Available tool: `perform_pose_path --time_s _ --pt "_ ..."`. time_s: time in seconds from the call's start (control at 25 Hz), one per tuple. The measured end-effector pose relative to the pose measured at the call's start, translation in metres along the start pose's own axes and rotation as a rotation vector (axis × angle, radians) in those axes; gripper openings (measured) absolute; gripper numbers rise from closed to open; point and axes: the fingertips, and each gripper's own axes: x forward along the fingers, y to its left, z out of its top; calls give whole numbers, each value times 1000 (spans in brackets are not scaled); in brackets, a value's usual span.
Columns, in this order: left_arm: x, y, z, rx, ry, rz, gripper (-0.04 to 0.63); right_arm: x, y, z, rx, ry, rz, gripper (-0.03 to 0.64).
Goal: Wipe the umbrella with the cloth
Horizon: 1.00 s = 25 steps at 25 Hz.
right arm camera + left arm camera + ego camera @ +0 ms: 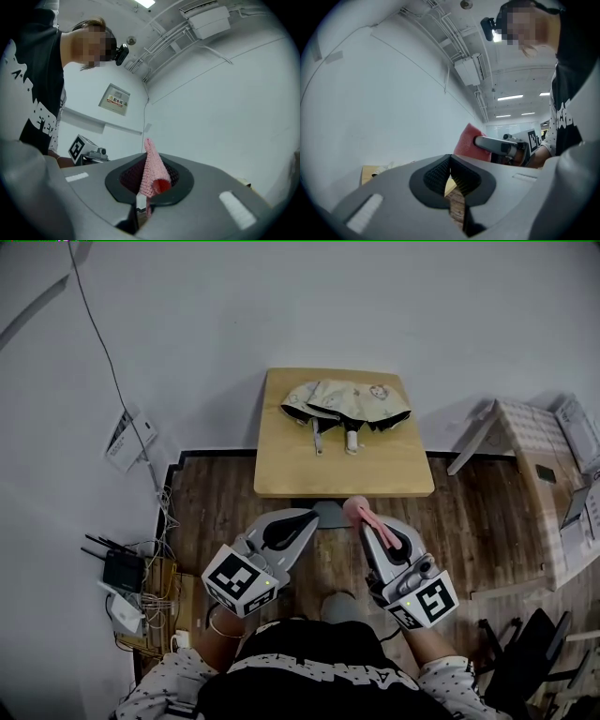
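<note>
A folded beige patterned umbrella [345,402] lies on the far half of a small wooden table [281,465], its two handles pointing toward me. My right gripper [367,517] is shut on a pink knitted cloth [360,512], which sticks up between the pads [151,174] in the right gripper view. My left gripper [300,518] is shut with nothing between its pads [451,176]. Both grippers hover over the wooden floor, short of the table's near edge. In the left gripper view the cloth [465,141] and the right gripper [501,146] show to the right.
A white wall stands behind the table. A router [122,571] and tangled cables [159,601] lie on the floor at the left. A white stand [530,442] with papers is at the right, and a dark chair [525,657] at the lower right.
</note>
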Motion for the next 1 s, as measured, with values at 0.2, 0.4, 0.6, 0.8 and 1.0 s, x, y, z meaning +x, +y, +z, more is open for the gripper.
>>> perform_pose_path --time_s 0.2,0.4,0.6,0.8,1.0 --pt "24 28 -6 -17 0 31 -6 17 -54 4 -22 -9 -27 29" --pt "57 60 -13 -11 24 95 -6 37 -111 1 -23 -21 -17 29" --pt "101 96 -10 -3 19 153 -6 73 -163 -3 -25 -32 56 29" --pt "141 130 -11 1 46 218 -6 104 -210 -10 1 -35 115 29" --pt "179 161 -10 -11 43 251 -6 130 -257 -20 17 -10 154 29"
